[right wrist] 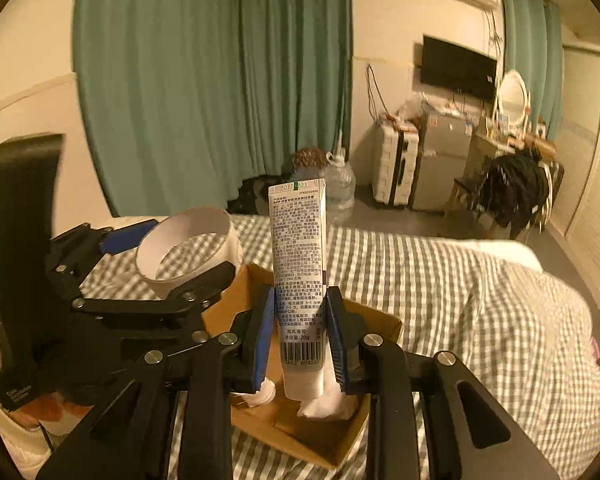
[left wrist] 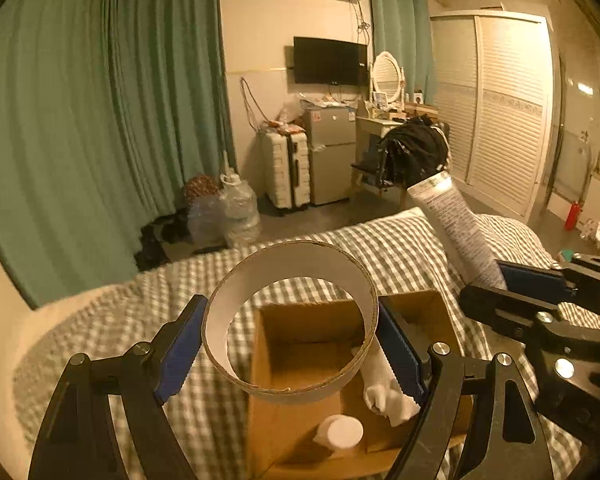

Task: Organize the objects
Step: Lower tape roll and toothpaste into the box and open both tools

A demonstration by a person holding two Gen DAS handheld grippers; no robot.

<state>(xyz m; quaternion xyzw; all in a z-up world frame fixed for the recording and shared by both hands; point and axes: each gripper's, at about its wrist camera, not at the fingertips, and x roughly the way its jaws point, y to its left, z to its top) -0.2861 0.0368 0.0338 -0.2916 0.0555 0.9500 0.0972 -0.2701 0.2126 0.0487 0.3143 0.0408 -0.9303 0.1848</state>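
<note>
My left gripper [left wrist: 290, 344] is shut on a white cardboard tape ring [left wrist: 356, 280] and holds it above an open cardboard box [left wrist: 268, 360] on the checked bed. The ring also shows in the right wrist view [right wrist: 188, 248]. My right gripper [right wrist: 300, 332] is shut on a white tube with printed text [right wrist: 298, 248], held upright over the same box [right wrist: 380, 320]; the tube also shows in the left wrist view [left wrist: 456, 224]. In the box lie a white sock [left wrist: 384, 396] and a small white round cap [left wrist: 342, 432].
The checked bedspread [left wrist: 400, 248] covers the bed under the box. Beyond the bed stand green curtains [left wrist: 100, 120], water bottles [left wrist: 236, 208], a white suitcase [left wrist: 286, 168], a small fridge [left wrist: 330, 152] and a chair with black clothes [left wrist: 412, 152].
</note>
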